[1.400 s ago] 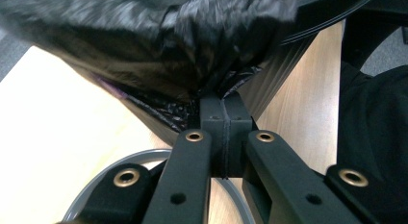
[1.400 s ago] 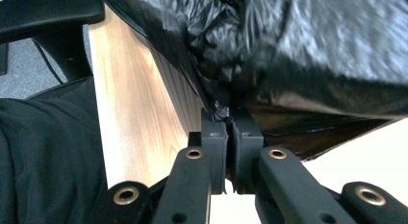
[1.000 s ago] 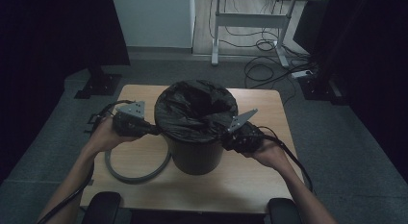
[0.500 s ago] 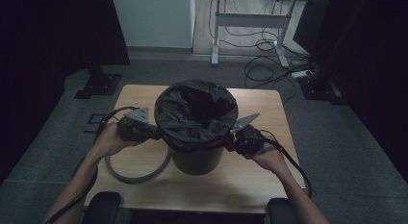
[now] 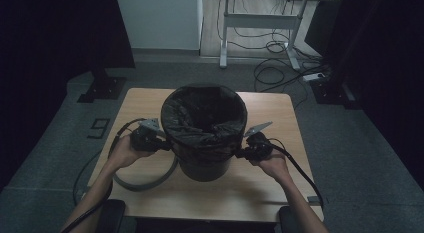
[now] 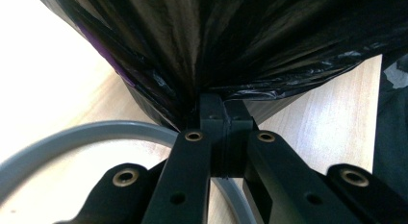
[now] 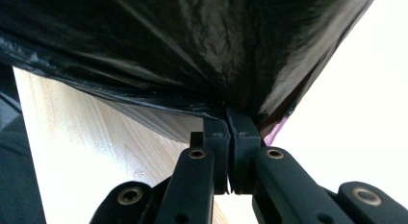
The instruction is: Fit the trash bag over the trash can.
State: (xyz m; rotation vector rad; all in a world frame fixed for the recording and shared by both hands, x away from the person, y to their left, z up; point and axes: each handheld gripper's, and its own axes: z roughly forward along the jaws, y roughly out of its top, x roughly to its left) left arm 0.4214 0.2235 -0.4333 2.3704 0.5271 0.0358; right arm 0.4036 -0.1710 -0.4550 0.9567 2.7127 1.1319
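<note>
High view: a person sits at a wooden table [image 5: 280,183], forearms coming in from the bottom, one gripper in each hand.
Bin: a dark round bin [image 5: 204,165] stands at the middle of the table, lined with a black bag [image 5: 202,118] folded over its rim.
Left gripper [image 5: 162,144]: at the bin's left side, jaws pressed together on the bag's hanging edge; the left gripper view shows the plastic [image 6: 231,51] bunched above the closed tips.
Right gripper [image 5: 241,154]: at the bin's right side, jaws likewise clamped on the bag's edge.
Ring: a grey ring [image 5: 145,182] lies flat on the table, just left of the bin, partly beneath the left hand [image 5: 122,153].
Floor: cables [image 5: 272,68] lie beyond the table.
</note>
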